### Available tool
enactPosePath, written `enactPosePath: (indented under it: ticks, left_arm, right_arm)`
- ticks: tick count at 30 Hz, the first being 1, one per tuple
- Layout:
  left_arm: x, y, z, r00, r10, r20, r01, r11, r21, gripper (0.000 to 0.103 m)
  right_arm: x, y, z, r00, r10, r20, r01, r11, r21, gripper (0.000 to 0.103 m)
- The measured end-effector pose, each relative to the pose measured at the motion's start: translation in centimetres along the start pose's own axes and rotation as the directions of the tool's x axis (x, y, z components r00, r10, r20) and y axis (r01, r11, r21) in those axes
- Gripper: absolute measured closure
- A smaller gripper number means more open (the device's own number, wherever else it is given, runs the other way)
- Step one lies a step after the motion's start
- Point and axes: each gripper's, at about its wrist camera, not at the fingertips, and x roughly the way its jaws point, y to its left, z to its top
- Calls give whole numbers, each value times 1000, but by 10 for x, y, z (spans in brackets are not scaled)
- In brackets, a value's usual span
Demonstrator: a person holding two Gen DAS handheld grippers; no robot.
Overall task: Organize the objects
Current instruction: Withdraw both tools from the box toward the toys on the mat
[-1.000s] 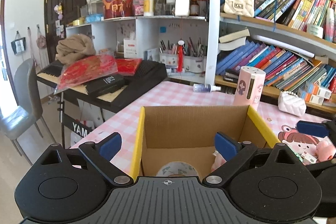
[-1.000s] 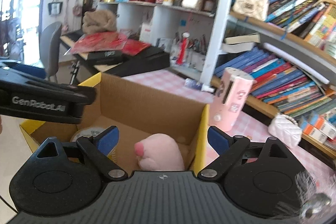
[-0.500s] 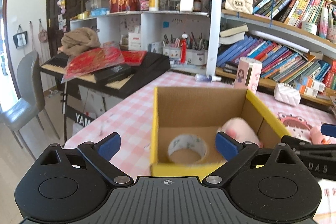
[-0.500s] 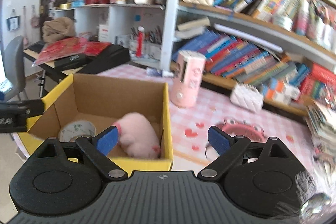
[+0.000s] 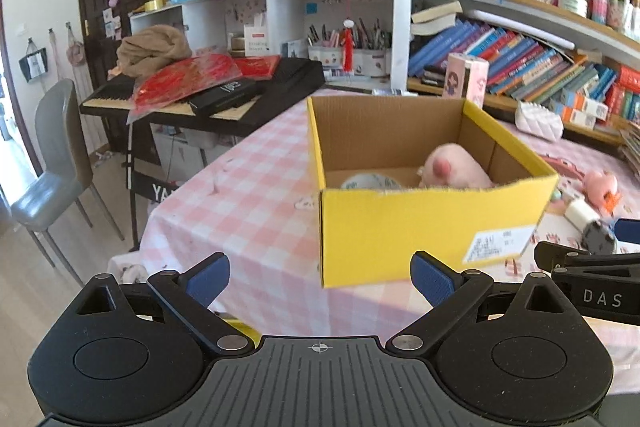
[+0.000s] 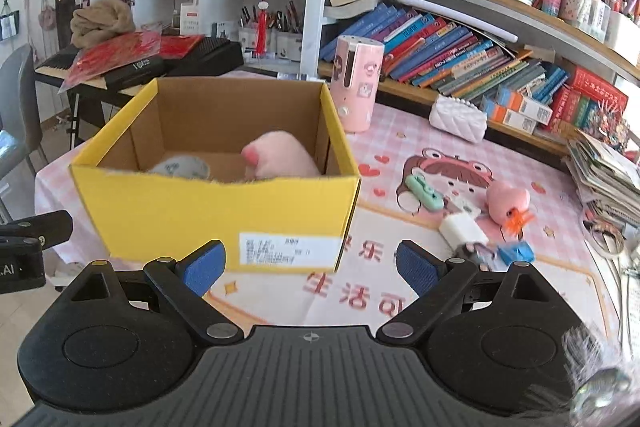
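Corrugated cardboard forms one open box (image 6: 224, 203), yellow outside and raw brown inside, with a white printed label on its near wall; it stands on the bench (image 5: 248, 203), which is covered with a pink-and-white checked cloth. Inside the box lie two items: one roll of clear tape (image 6: 180, 167), ring-shaped, at the left, and one soft pink plush toy (image 6: 280, 159), rounded, at the right. On the printed mat to the right of the box lie small loose items: one mint-green oblong piece (image 6: 425, 191), one pink rounded toy with an orange tuft (image 6: 508, 201), one white block (image 6: 462, 229) and one small blue piece (image 6: 516, 253). One pink cylindrical container (image 6: 356, 83) stands upright behind the box. Both tongs stand wide with nothing between the blue ribbed pads: left tongs (image 5: 320, 279) before the box's near left corner, right tongs (image 6: 310, 267) before its labelled wall.
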Motion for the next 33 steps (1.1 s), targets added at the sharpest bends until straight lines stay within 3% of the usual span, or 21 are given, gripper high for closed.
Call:
enactPosePath:
  ticks: [19,33]
  left_arm:
    - [-23,-16,-33,995,-82,-63,89,991,103,5]
    - [-25,-59,-37,972,-216,-91,230,952,202,4]
  right_arm:
    - [-43,-2,-48,996,-56,-63,60,996,59,9]
    - [-68,-42,-73,976,-193,-104,208,965,161,9]
